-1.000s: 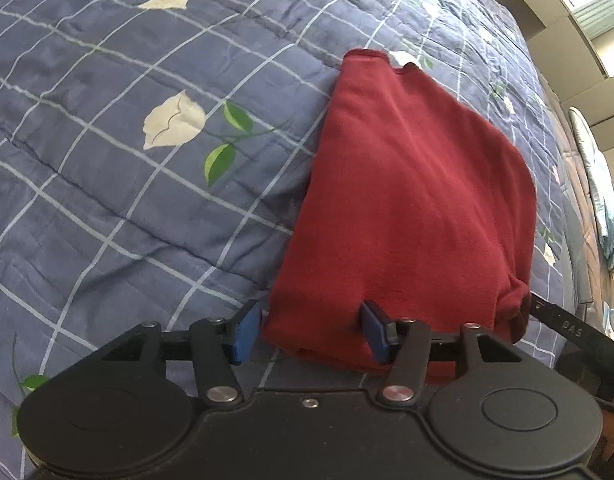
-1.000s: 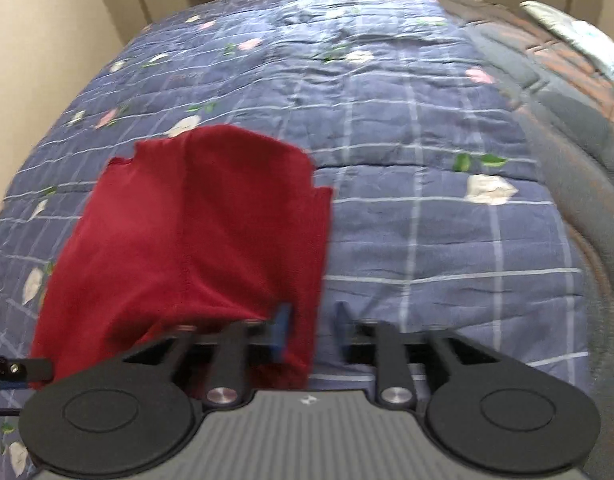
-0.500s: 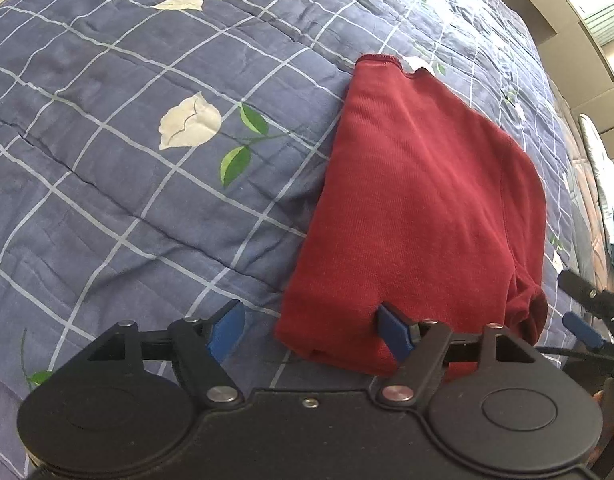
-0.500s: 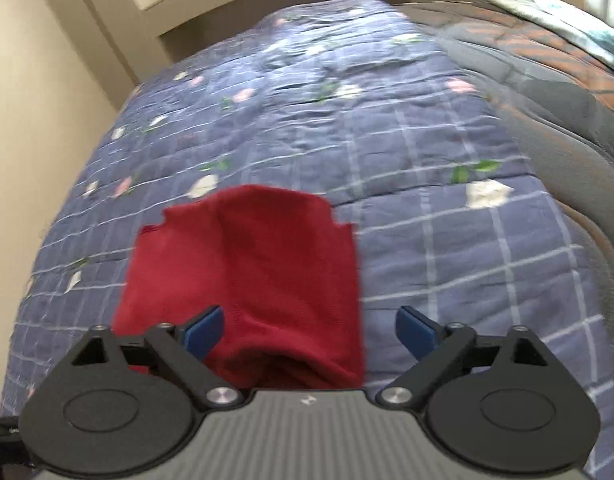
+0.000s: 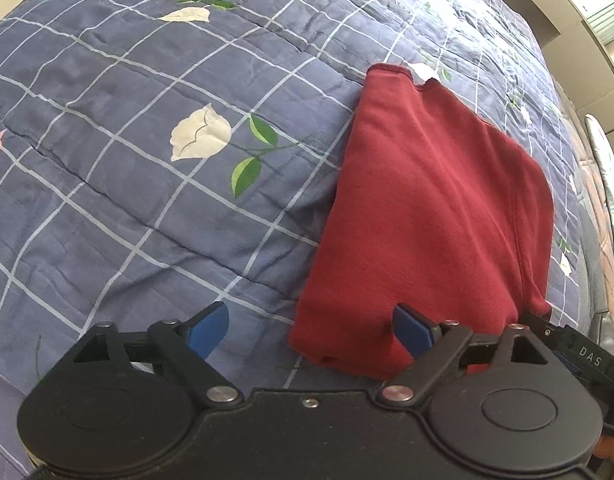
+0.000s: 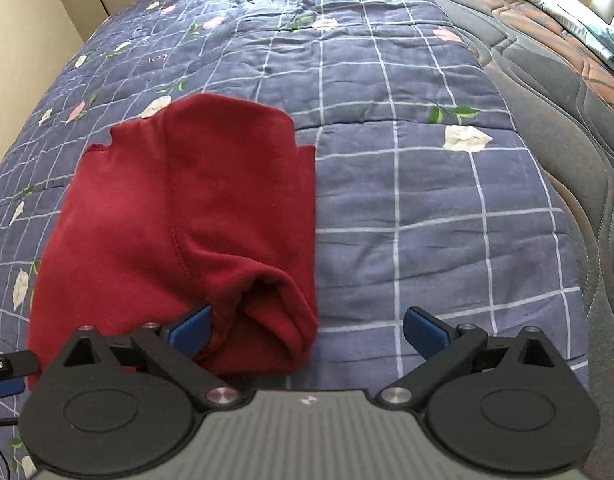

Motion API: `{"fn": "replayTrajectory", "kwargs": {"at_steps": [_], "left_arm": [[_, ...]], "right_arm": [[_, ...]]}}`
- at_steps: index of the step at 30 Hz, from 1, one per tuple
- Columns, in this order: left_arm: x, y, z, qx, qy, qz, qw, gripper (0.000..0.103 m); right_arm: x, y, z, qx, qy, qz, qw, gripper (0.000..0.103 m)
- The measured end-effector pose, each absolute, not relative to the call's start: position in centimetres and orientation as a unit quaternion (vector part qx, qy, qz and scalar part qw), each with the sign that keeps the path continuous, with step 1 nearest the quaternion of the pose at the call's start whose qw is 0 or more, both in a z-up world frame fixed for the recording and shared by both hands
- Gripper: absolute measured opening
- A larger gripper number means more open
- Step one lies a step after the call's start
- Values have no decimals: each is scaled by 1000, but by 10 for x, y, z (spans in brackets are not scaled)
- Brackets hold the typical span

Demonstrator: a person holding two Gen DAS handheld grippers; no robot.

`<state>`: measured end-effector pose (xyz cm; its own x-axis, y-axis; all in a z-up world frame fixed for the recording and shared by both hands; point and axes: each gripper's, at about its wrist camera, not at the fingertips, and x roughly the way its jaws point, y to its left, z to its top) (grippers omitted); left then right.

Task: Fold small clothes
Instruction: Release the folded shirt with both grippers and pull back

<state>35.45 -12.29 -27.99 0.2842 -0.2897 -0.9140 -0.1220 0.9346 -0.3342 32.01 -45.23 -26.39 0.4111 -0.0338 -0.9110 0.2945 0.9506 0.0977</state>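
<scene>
On the quilt (image 5: 107,128), folded red shirt (image 5: 427,208) lies released; left gripper (image 5: 311,330) and right gripper (image 6: 307,330) wide open, empty. Fold looks done; next likely tidy bunched near corner.

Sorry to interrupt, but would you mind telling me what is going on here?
A person is folding a small red garment on a bed covered by a blue floral quilt, holding tongs in each hand. The garment lies folded on the quilt. Both the left tongs and right tongs are open at its near edge, gripping nothing.
</scene>
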Motion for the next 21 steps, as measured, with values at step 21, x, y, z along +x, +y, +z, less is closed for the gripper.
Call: {"fn": "replayTrajectory", "kwargs": {"at_steps": [21], "left_arm": [[354, -125, -268, -155, 576, -46, 801, 102]], "right_arm": [[320, -472, -256, 138, 497, -145, 844, 103]]}}
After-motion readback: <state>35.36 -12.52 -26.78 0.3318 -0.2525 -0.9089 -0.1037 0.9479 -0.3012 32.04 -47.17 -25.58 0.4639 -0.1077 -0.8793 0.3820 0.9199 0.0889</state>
